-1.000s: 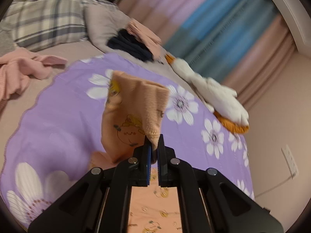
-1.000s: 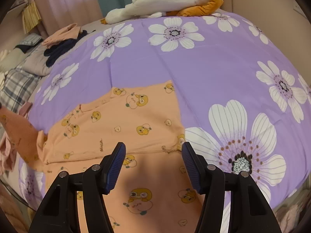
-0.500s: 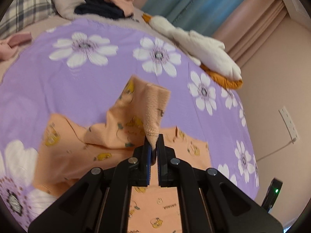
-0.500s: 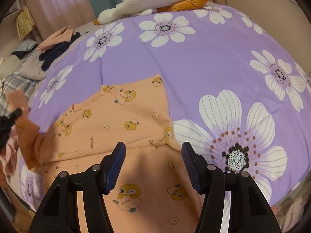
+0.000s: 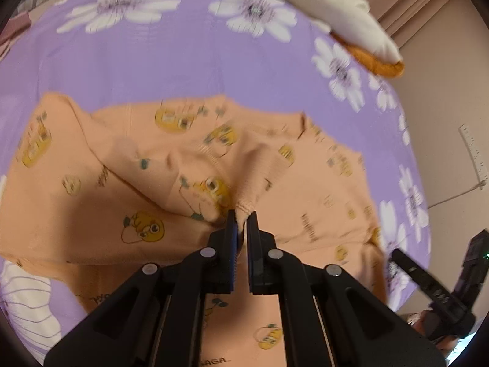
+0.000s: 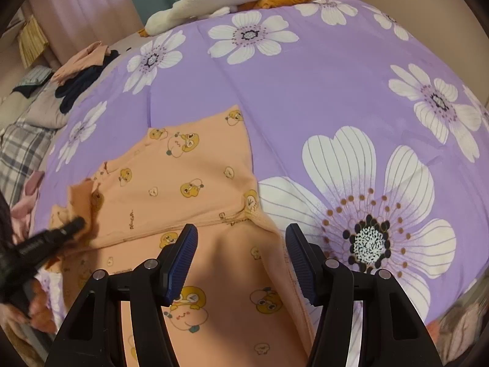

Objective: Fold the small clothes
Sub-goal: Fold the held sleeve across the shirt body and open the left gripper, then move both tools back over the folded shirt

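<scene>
Orange printed garment [image 5: 189,159] lies spread on the purple flowered bedspread [image 5: 152,49]; the left tongs [image 5: 241,217] are pinched on its ribbed cuff [image 5: 247,195], held over the body. Right tongs [image 6: 241,238] hover wide apart over the near part, gripping nothing. Judged step: sleeve fold-in; next, lay the cuff flat and release. Left view is blurred, and the garment's near end is cut off.
</scene>
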